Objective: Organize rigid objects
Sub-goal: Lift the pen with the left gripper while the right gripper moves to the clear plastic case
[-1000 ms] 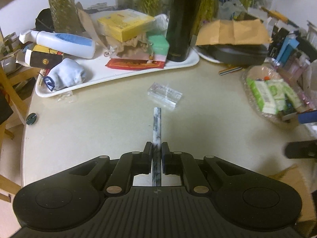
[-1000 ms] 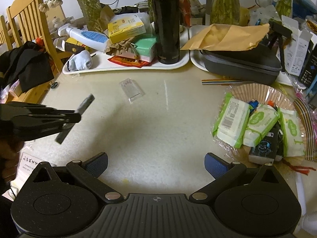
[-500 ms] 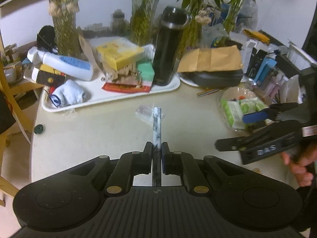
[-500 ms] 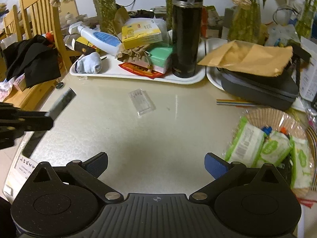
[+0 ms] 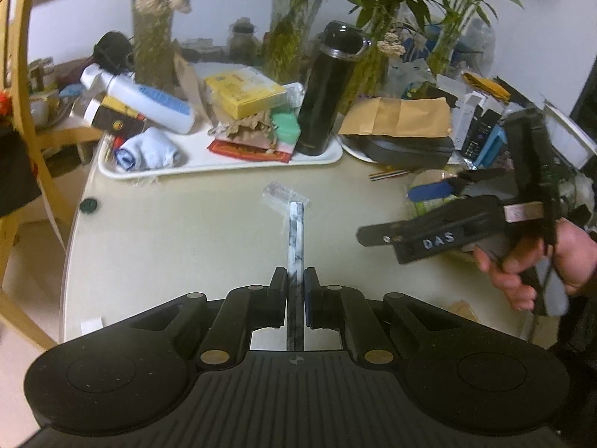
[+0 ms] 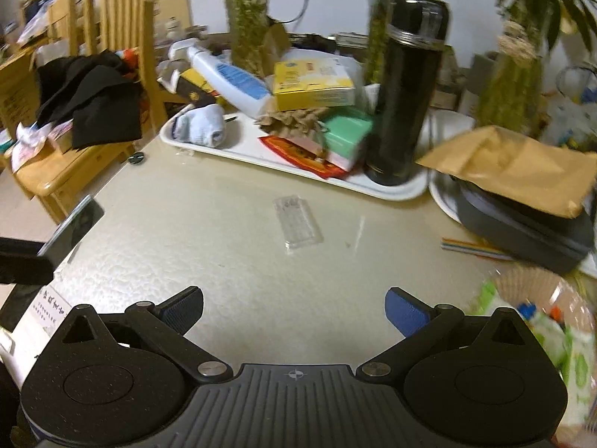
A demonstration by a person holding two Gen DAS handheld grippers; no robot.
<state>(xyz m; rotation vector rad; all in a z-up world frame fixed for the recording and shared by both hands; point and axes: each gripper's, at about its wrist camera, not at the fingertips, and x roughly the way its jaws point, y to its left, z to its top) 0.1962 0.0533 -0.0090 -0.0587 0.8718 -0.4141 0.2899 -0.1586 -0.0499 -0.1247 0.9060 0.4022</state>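
Note:
My left gripper (image 5: 295, 291) is shut on a thin marbled grey-white flat bar (image 5: 296, 239), held edge-on above the table. The bar also shows at the left edge of the right wrist view (image 6: 72, 229). A small clear plastic case (image 6: 297, 221) lies on the beige table ahead of both grippers; it also shows in the left wrist view (image 5: 284, 195). My right gripper (image 6: 294, 311) is open and empty above the table. It shows from the side in the left wrist view (image 5: 421, 209), held in a hand at the right.
A white tray (image 5: 224, 166) at the back holds a black flask (image 5: 330, 89), yellow box (image 5: 244, 91), green box, lotion bottle (image 5: 141, 99) and rolled sock. A dark case under a brown envelope (image 6: 522, 164), wet-wipe packs and a wooden chair (image 6: 112, 48) surround the table.
Both grippers have risen and pulled back from the table. The left still holds the bar. The right gripper has come into the left view at the right, staying open.

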